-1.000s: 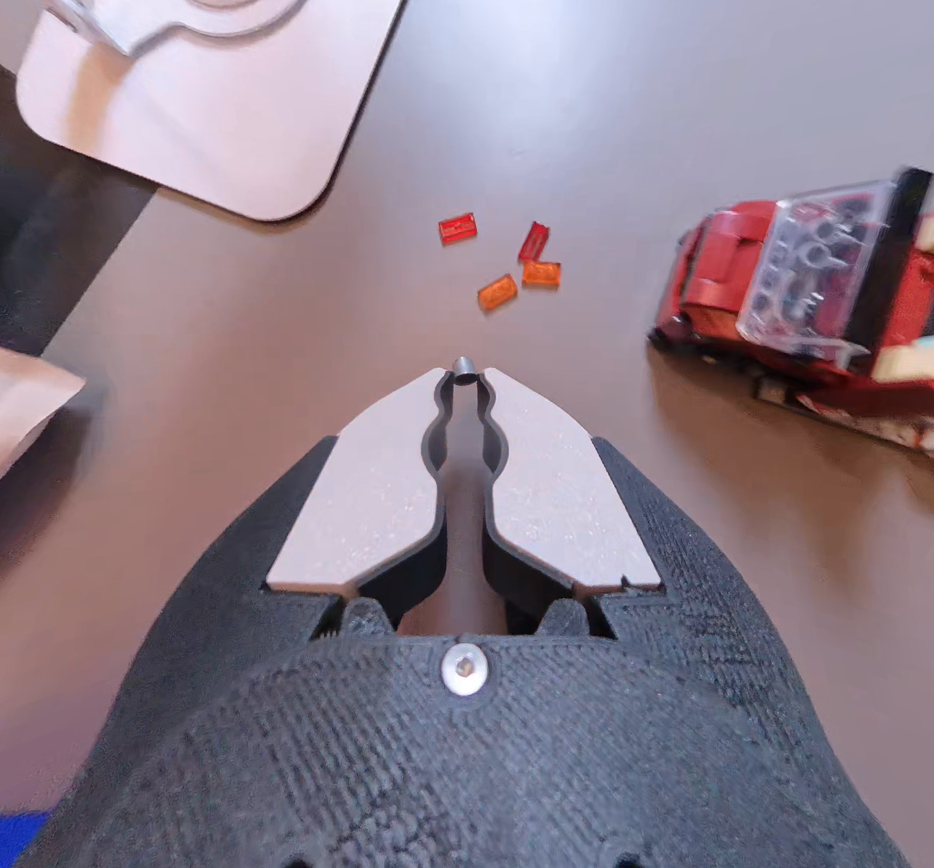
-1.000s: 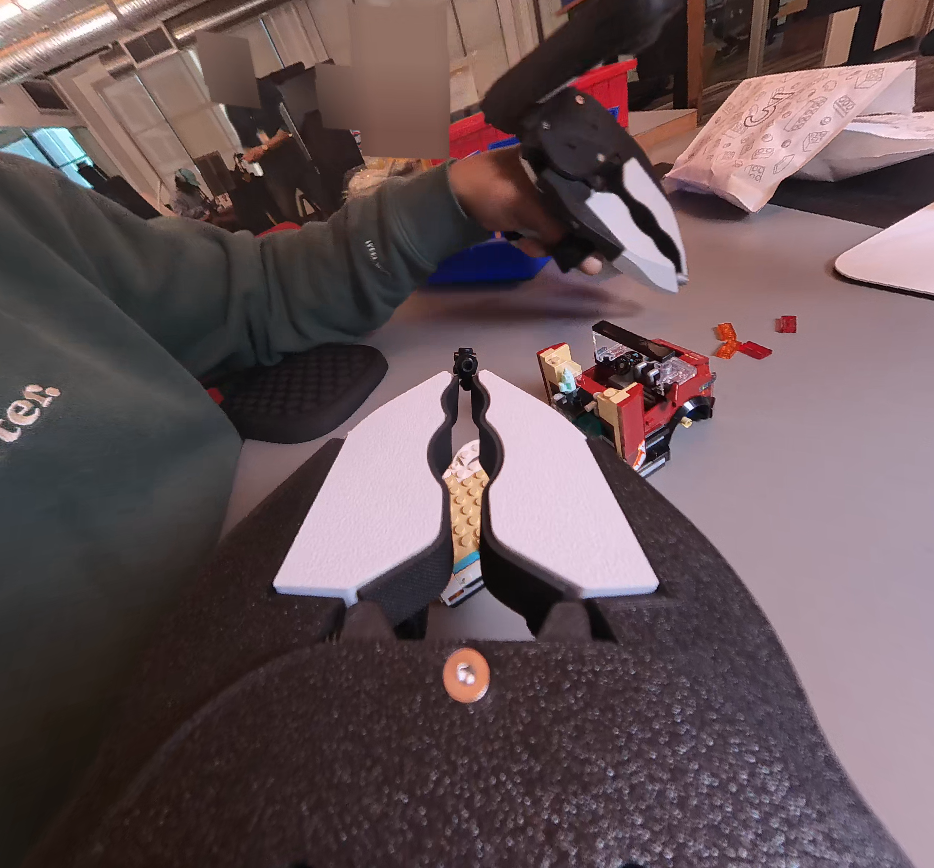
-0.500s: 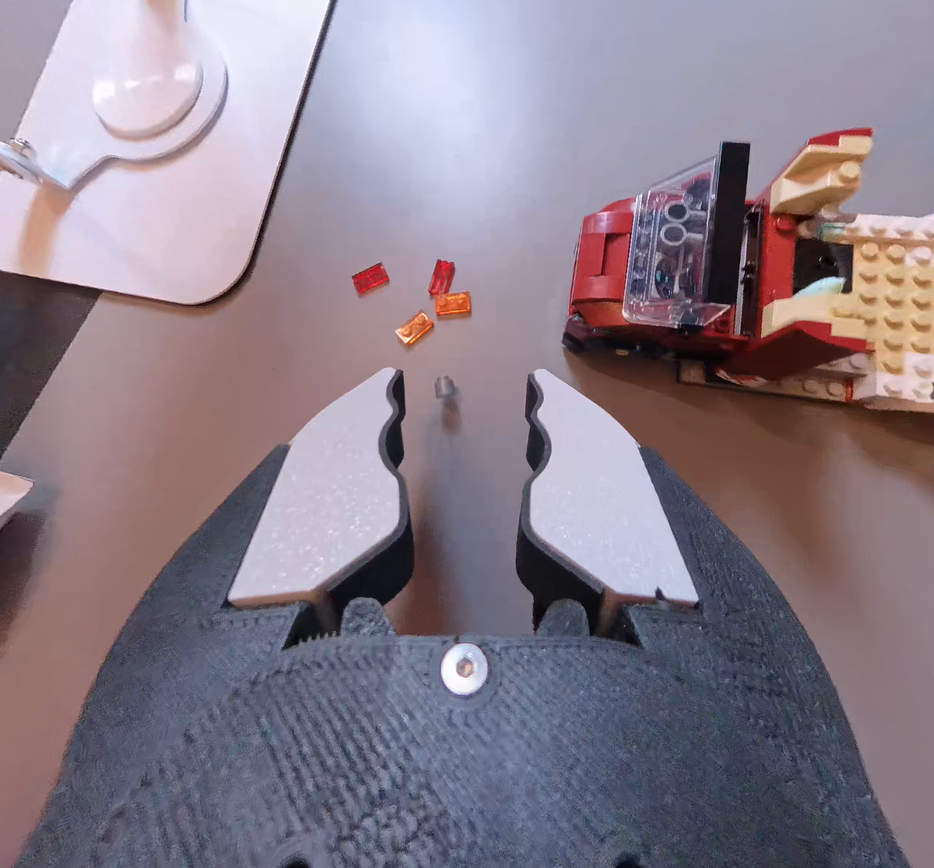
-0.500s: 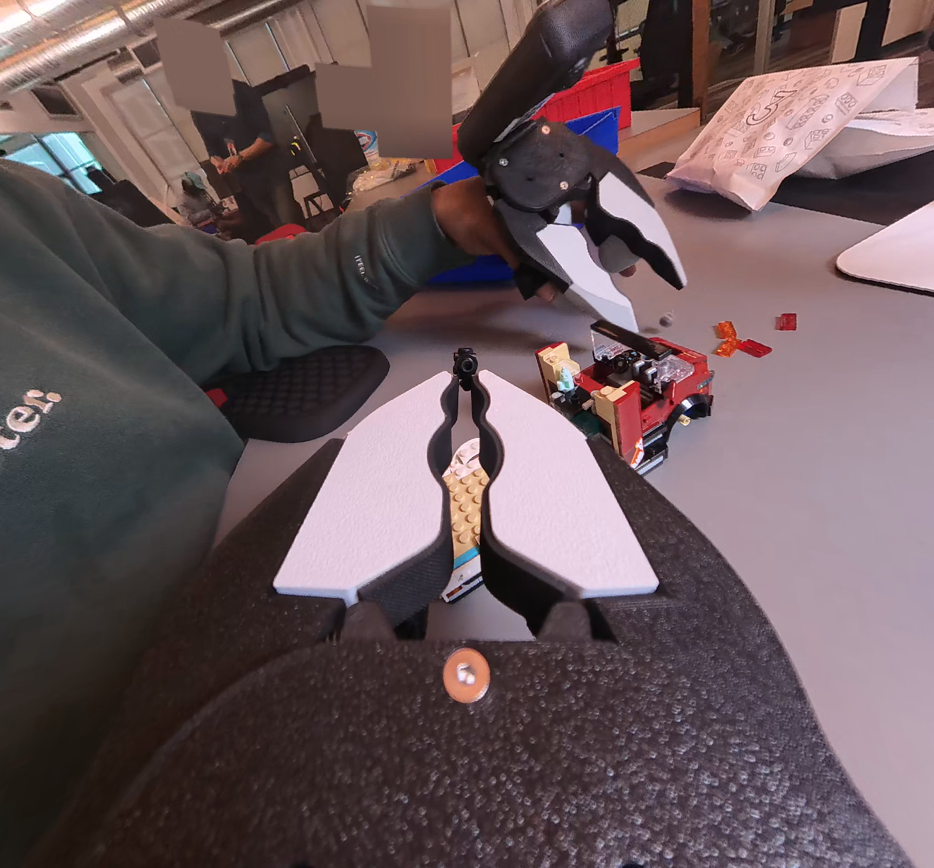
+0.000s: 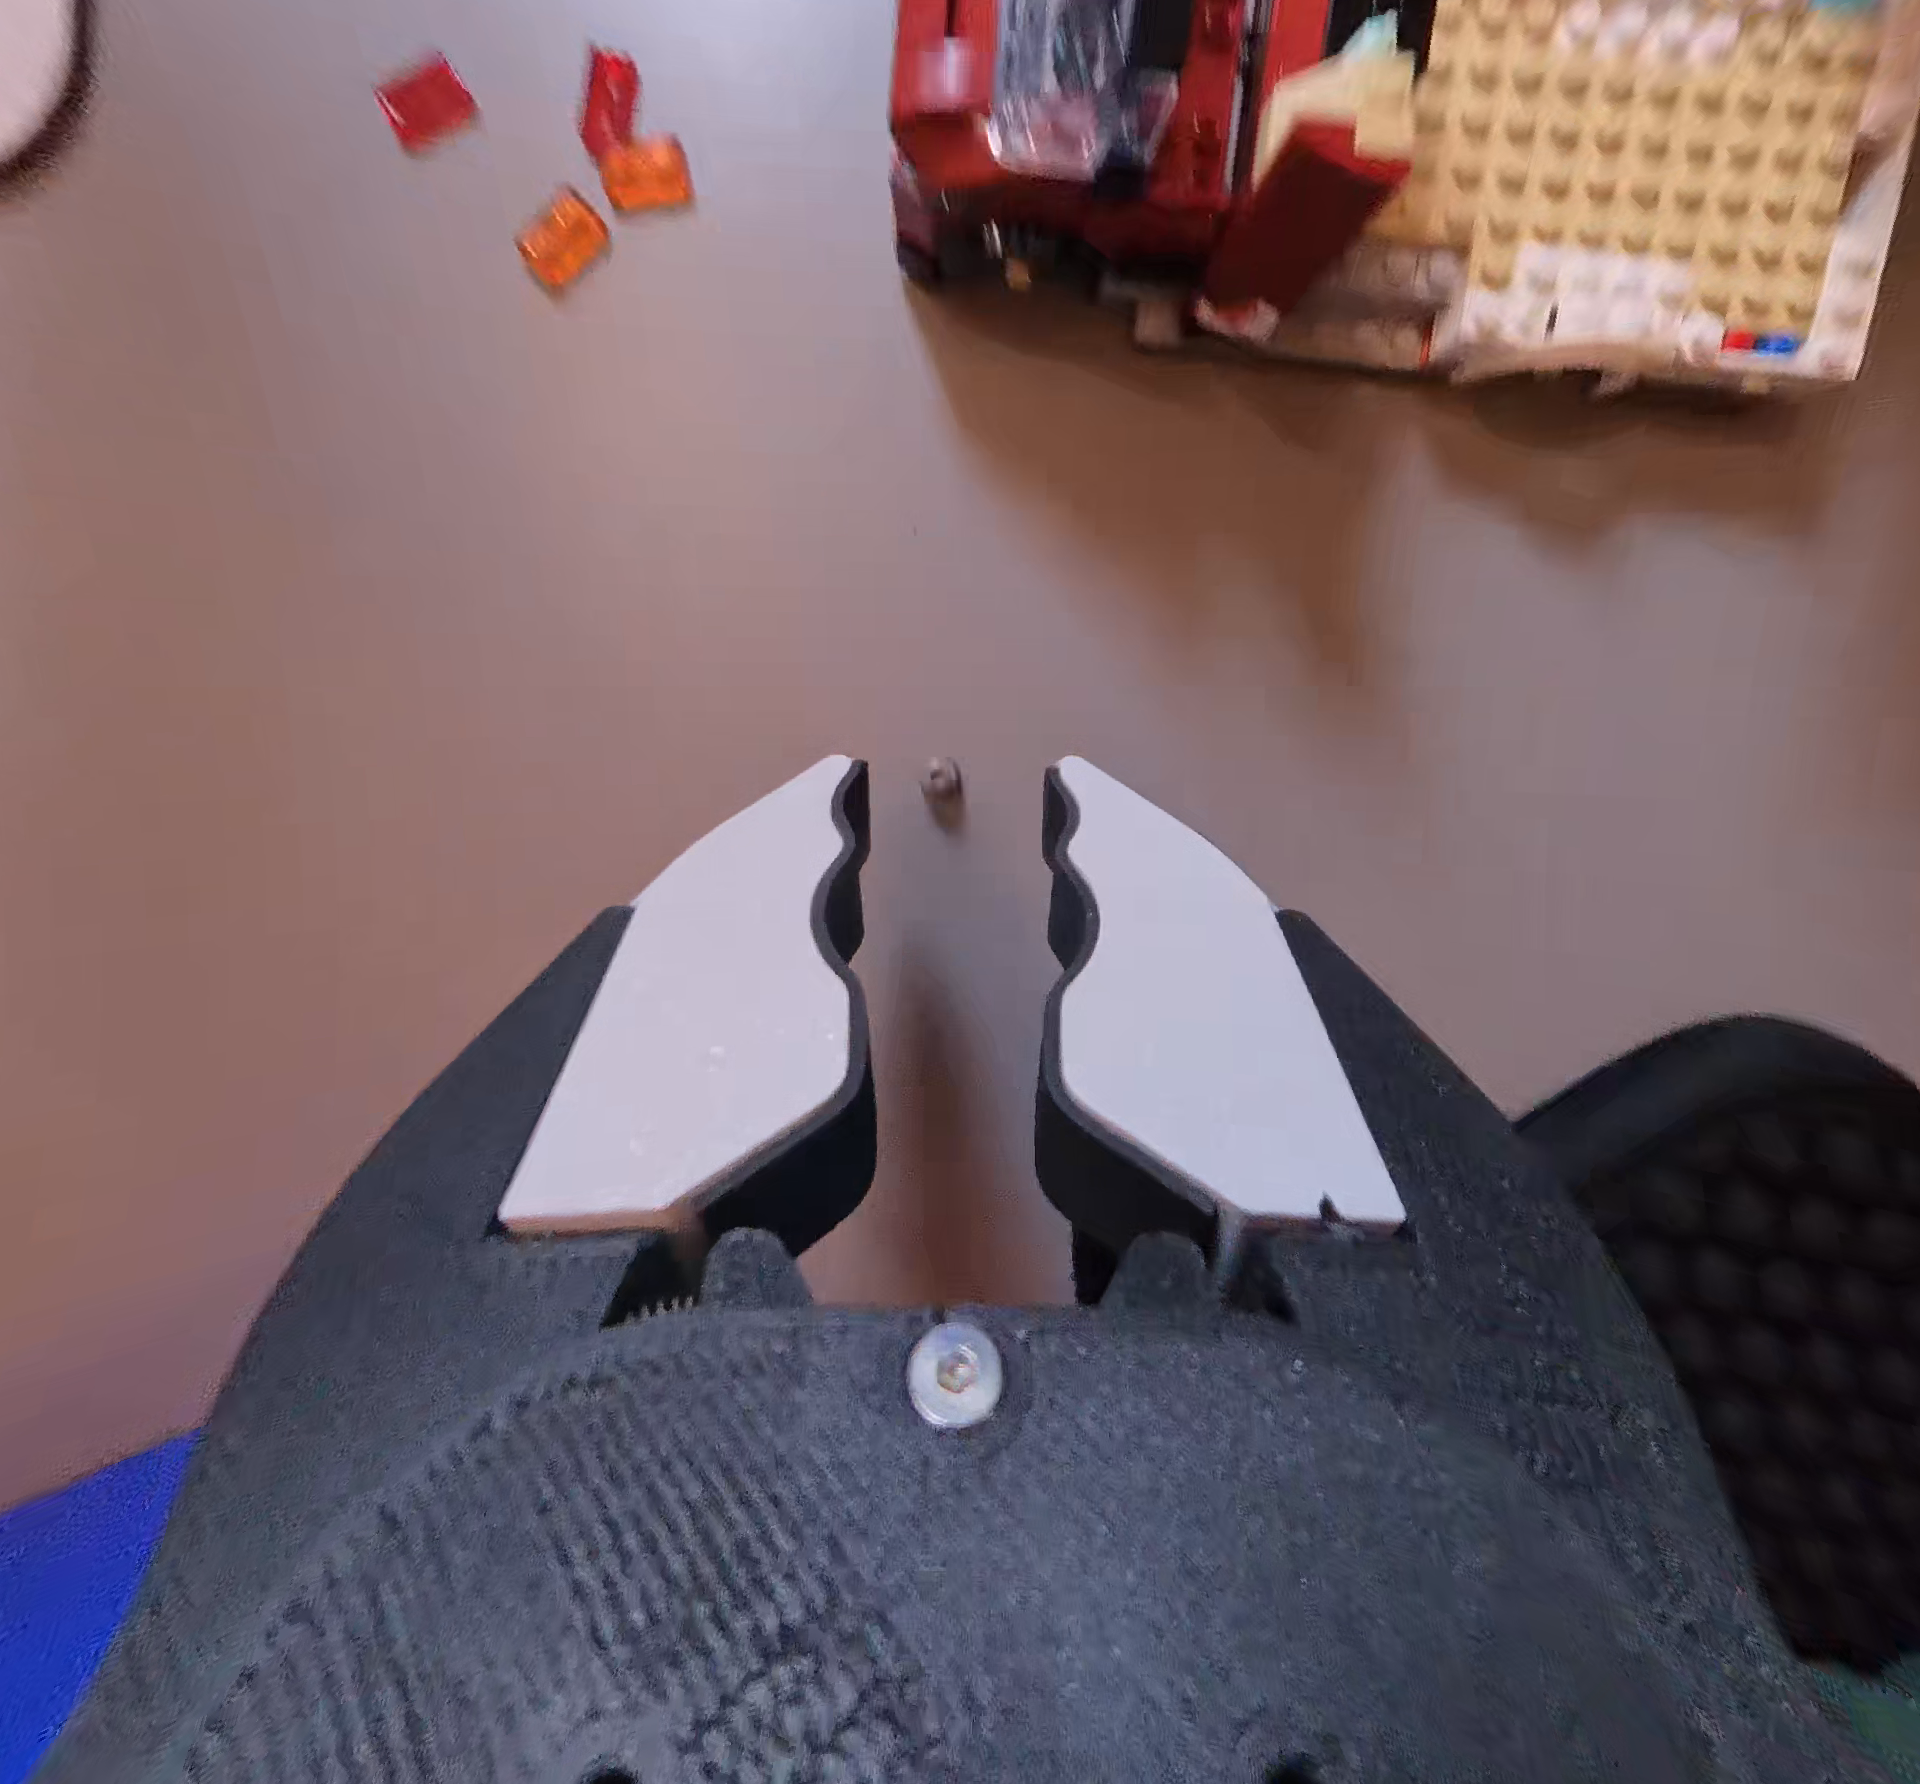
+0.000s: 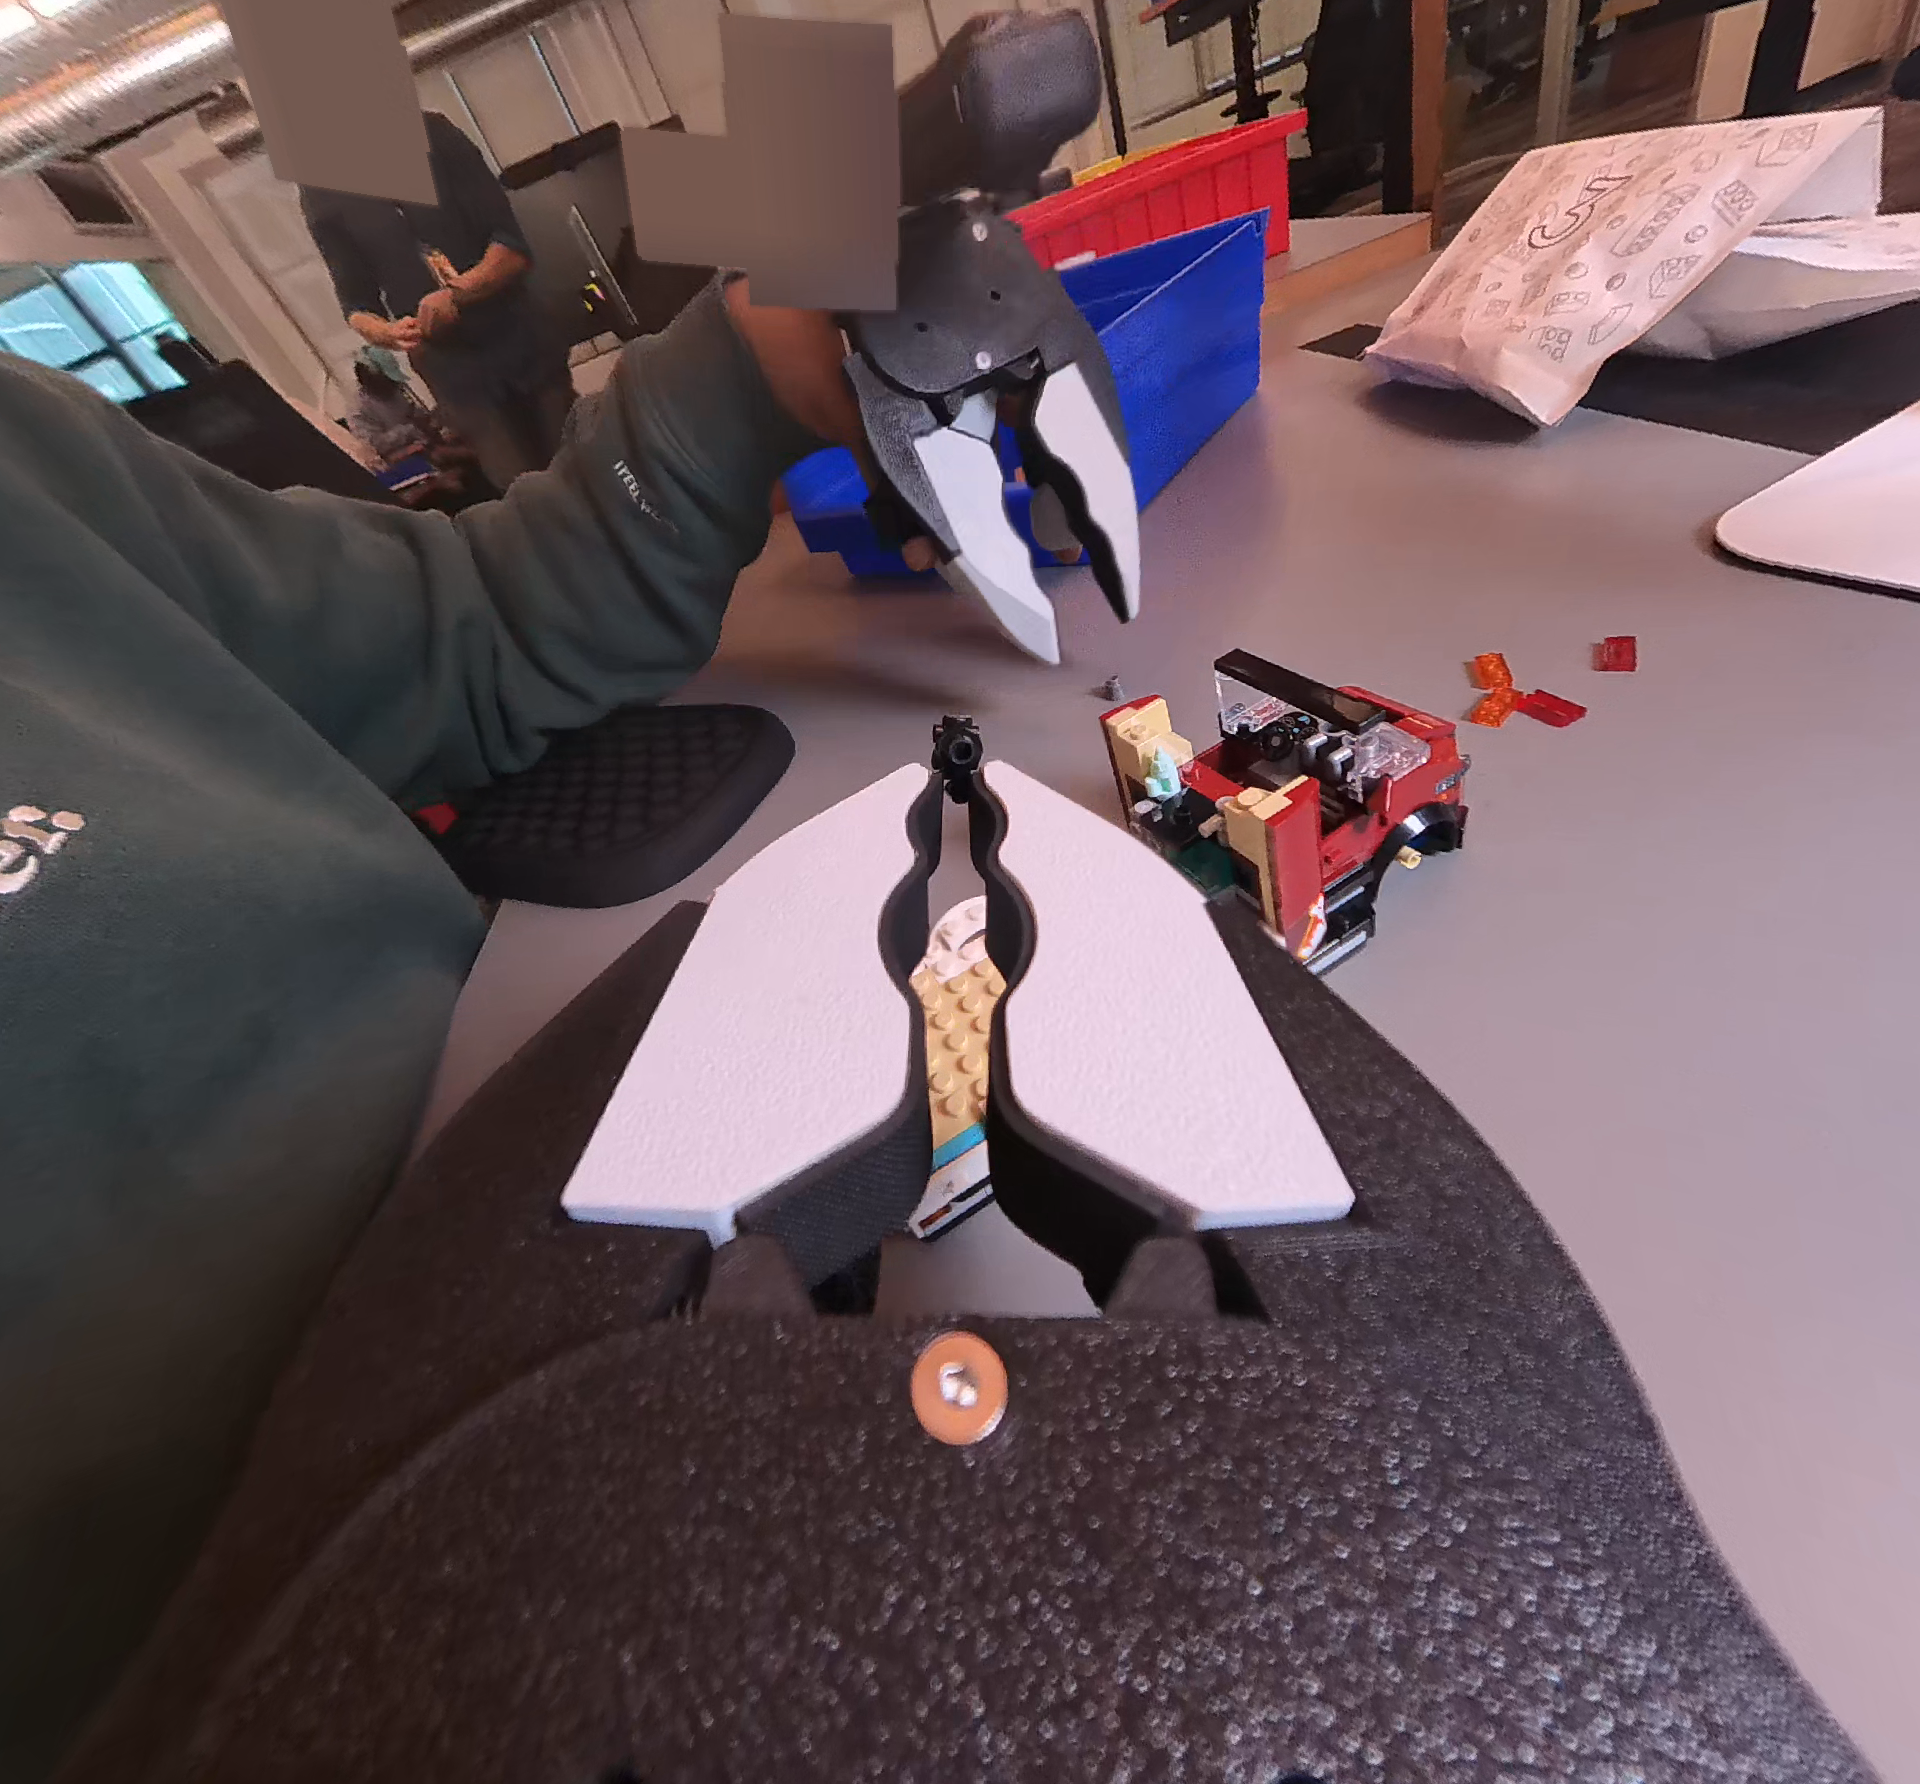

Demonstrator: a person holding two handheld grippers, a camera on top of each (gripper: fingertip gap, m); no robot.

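Your left gripper (image 5: 956, 784) hangs over the brown table (image 5: 416, 591) with its fingers (image 5: 727, 986) spread and nothing between the pads. A tiny grey stud piece (image 5: 941, 782) lies on the table in line with the gap, touching neither pad; from the right wrist view that gripper (image 6: 1086, 628) sits above the same grey piece (image 6: 1111, 689), clear of it.

Your right gripper (image 6: 961, 768) is clenched on a small black piece (image 6: 958, 753), which juts past the tips, pinched only at its near end. Below those fingers a tan studded plate (image 6: 956, 1028) shows through the gap.

Far and right in the left wrist view stands the red brick-built car (image 5: 1091, 93), joined to a tan studded base (image 5: 1642, 134). Left of it lie four loose translucent tiles, red (image 5: 424, 99) and orange (image 5: 561, 238). A dark mesh pad (image 5: 1766, 1298) sits near right, and a blue bin (image 6: 1164, 363) and a printed paper bag (image 6: 1621, 248) lie far across the table.

The risks, as a judgement: the grey piece is very small and round, so closing off-centre could flick it away or roll it toward the tiles. The black piece is held by so little that a knock against the car could twist it loose. The left view is blurred, so aim may be off.
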